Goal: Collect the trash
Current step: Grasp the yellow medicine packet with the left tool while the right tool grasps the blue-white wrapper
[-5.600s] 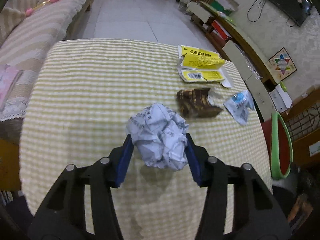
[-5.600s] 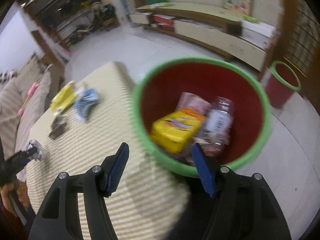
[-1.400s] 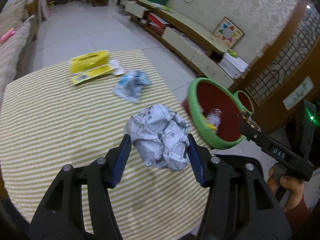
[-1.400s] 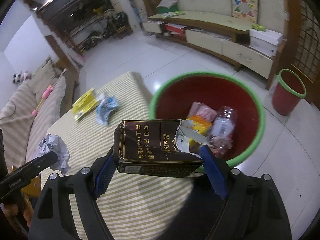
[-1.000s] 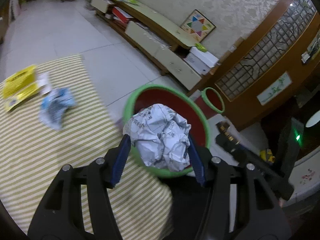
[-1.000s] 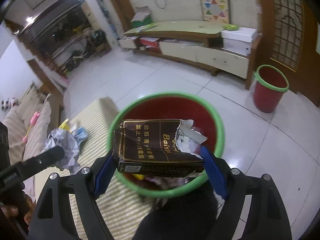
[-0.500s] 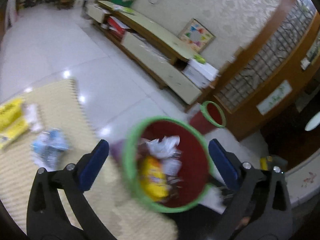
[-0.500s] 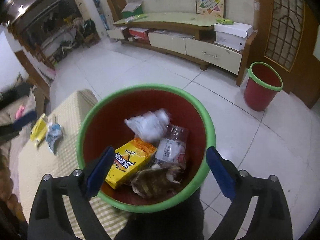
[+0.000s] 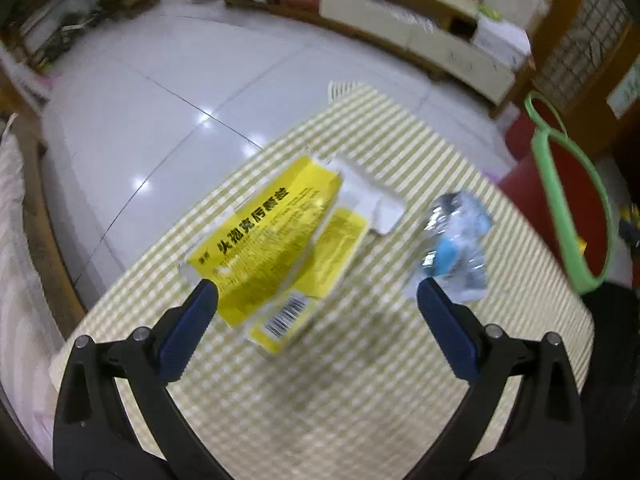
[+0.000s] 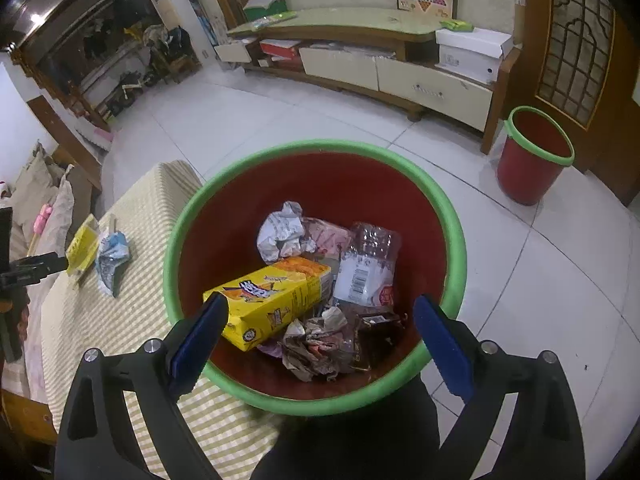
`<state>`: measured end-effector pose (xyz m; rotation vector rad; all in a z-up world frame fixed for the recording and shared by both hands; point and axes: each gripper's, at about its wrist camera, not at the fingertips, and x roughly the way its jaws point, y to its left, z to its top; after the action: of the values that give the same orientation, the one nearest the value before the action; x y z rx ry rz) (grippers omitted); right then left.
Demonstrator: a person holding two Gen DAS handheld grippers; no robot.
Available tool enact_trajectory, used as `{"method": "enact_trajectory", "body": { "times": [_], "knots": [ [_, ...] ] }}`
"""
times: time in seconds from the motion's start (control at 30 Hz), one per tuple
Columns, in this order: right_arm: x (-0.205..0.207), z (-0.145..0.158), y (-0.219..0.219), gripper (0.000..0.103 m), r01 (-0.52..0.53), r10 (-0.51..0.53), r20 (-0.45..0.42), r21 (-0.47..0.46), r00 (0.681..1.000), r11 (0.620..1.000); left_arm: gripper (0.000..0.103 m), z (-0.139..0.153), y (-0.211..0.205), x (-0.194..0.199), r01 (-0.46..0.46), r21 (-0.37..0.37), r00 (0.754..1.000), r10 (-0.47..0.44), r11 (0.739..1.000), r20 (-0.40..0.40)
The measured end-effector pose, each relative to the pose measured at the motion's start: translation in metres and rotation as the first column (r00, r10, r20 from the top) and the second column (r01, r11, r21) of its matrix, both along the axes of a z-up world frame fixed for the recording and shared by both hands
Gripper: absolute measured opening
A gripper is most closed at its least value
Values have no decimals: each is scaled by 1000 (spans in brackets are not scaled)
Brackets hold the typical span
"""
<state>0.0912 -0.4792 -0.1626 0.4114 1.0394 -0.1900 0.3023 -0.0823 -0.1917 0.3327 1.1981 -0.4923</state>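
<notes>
My left gripper [image 9: 318, 300] is open and empty above the checked table [image 9: 360, 380], just short of a torn yellow box [image 9: 276, 240] with a blue-and-clear wrapper [image 9: 456, 248] to its right. My right gripper [image 10: 318, 320] is open and empty over the red bin with a green rim [image 10: 456, 240]. In the bin lie the crumpled paper ball [image 10: 280, 232], the brown carton [image 10: 376, 328], a yellow snack box [image 10: 272, 300] and a plastic bottle [image 10: 366, 264]. The yellow box [image 10: 82, 244] and wrapper [image 10: 112, 256] also show in the right wrist view.
The bin's rim [image 9: 560, 208] stands at the table's right edge. A second small red bin [image 10: 532, 156] stands on the tiled floor by a low cabinet [image 10: 400, 68]. A sofa [image 10: 44, 208] lies beyond the table's far side.
Both grippers opened and dropped the paper ball and the brown carton into the bin. My left gripper then swung back over the table to the yellow box.
</notes>
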Motion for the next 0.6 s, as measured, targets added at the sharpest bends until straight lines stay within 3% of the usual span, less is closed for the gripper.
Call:
{"method": "enact_trajectory", "body": {
  "times": [0.17,0.27,0.3,0.37,0.47,0.6],
  "knots": [
    [-3,-4,-11,90,64,-63,-18,15,998,998,98,-30,-12,32,91,99,994,-85,991,-64],
    [-2,-5,-13,90,82,-82,-33,8,996,997,95,-39,-20,43,123,119,990,-113,985,-87],
    [-1,-5,-13,90,82,-81,-37,3,996,997,92,-40,-21,44,121,128,991,-112,984,-75],
    [1,-5,-9,90,69,-70,-47,-16,996,997,64,-37,-15,44,80,126,997,-76,989,-33],
    [7,-1,2,90,34,-38,-58,-73,998,997,46,-21,2,40,5,15,1000,-5,1000,-13],
    [24,14,40,90,-57,58,17,-37,998,998,43,10,34,7,-86,-140,996,91,986,26]
  ]
}}
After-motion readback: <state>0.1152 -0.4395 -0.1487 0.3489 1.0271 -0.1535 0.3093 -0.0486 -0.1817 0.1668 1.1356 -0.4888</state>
